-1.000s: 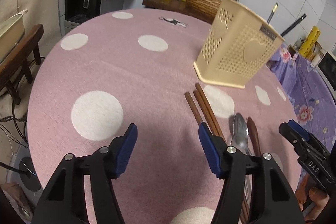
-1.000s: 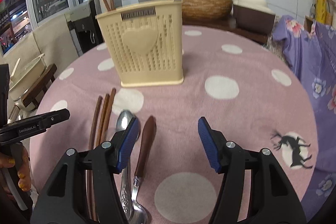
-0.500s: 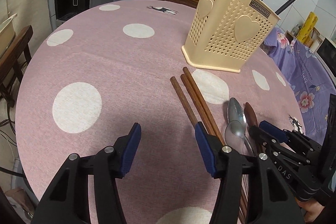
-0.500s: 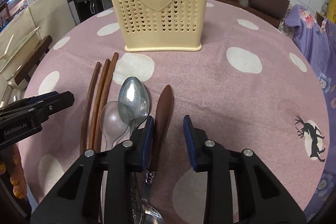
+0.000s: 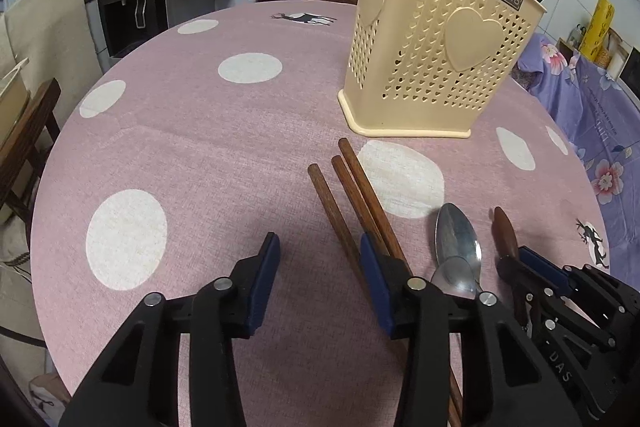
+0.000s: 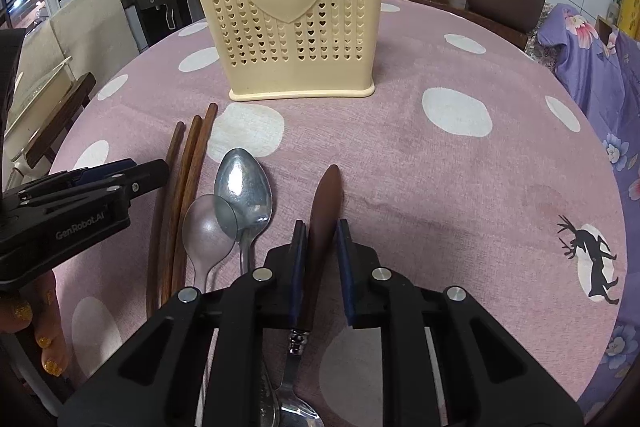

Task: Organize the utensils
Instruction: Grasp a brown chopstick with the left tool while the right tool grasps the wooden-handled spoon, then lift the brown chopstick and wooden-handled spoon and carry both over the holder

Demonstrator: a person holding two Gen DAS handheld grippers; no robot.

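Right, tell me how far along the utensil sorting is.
Done: a few utensils already stand in the cream holder. In hand: the right tongs have just closed around the brown-handled utensil; the left tongs, closing, hover beside the chopsticks, gripping nothing. Left: three chopsticks and two spoons on the table.

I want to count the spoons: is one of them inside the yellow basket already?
No, both spoons lie on the tablecloth in front of the basket.
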